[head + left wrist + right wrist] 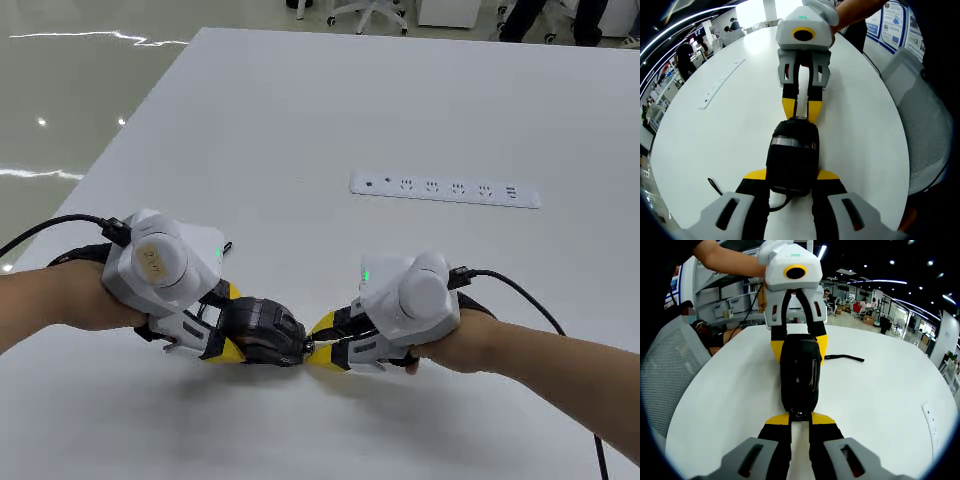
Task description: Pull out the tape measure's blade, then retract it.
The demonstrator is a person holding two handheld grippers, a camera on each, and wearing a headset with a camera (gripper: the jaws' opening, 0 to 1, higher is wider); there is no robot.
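Left gripper point(791, 176) clamping tape measure point(792, 150), right gripper point(800, 420) pinching its blade tip point(799, 415)

1. The left tongs point(792, 176) rise from the bottom, yellow tips pressed against both sides of a black tape measure point(792, 150) on the white tabletop point(740, 135).
2. The right tongs point(801, 109) reach in from the top, tips nearly together at the tape measure's far end.
3. A power strip point(720, 82) lies well apart at left; a mesh chair point(925, 135) stands at right.
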